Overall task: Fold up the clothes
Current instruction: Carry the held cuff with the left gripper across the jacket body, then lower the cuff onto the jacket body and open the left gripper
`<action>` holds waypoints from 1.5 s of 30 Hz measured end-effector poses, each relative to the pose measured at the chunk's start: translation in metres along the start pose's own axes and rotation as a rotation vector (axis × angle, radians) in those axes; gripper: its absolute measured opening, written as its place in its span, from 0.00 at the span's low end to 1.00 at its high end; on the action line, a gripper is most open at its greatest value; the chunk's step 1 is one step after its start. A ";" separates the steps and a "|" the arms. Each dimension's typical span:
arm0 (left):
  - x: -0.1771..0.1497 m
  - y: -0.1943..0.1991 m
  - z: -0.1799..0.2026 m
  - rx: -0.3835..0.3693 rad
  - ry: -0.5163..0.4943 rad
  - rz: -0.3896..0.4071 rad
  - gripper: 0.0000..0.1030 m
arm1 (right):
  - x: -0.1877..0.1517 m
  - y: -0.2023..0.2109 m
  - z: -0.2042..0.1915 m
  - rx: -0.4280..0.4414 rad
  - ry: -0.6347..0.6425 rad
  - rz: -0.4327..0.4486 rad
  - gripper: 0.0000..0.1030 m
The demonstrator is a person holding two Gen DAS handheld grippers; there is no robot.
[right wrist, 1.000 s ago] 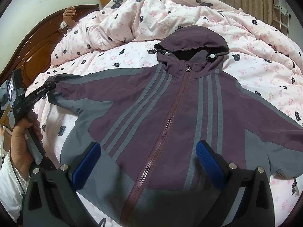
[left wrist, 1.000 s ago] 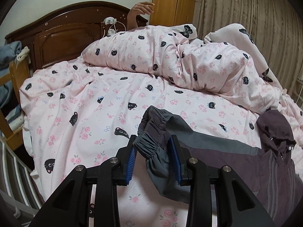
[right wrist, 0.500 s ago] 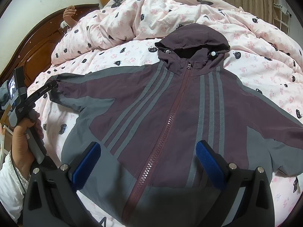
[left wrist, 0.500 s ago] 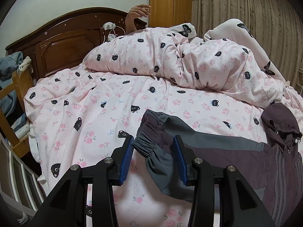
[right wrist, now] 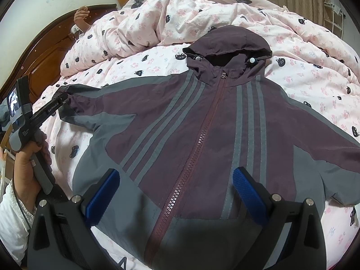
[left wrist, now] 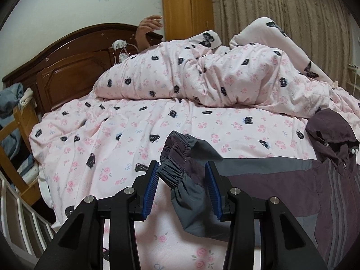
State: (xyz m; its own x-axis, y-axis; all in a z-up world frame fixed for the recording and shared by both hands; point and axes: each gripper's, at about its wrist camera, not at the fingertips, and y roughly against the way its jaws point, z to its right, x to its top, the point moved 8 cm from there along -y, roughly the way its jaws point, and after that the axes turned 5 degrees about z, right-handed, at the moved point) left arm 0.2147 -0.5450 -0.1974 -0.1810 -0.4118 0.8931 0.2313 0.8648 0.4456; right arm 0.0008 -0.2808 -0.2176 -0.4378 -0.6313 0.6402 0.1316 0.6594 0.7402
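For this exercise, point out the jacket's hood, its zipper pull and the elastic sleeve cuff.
hood [right wrist: 234,39], right wrist view, top panel.
zipper pull [right wrist: 223,75], right wrist view, metal tab.
sleeve cuff [left wrist: 173,171], left wrist view, gathered elastic edge.

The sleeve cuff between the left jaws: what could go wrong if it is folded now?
The jaws stand wide around the cuff, not clamped, so it may slip out of the left gripper when lifted. The right gripper only hovers open over the jacket, so the whole body could drag across the bedsheet.
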 end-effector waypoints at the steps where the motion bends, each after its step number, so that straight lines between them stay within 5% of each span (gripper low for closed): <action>1: 0.001 0.001 0.002 -0.005 -0.007 0.006 0.29 | 0.000 0.000 0.000 0.000 0.000 0.000 0.99; 11: 0.013 0.025 0.029 -0.043 -0.114 0.082 0.11 | -0.001 0.003 0.004 0.004 -0.015 0.006 0.99; 25: 0.036 0.067 0.080 -0.111 -0.236 0.175 0.09 | 0.002 0.022 0.028 -0.002 -0.066 0.046 0.99; 45: -0.009 0.134 0.197 -0.258 -0.519 0.241 0.09 | -0.008 0.055 0.094 -0.058 -0.173 0.087 0.99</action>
State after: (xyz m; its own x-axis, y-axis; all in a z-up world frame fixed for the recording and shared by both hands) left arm 0.0588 -0.3687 -0.1580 -0.5205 0.0352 0.8532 0.5349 0.7923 0.2936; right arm -0.0718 -0.2012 -0.2008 -0.5681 -0.4901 0.6611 0.2245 0.6806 0.6974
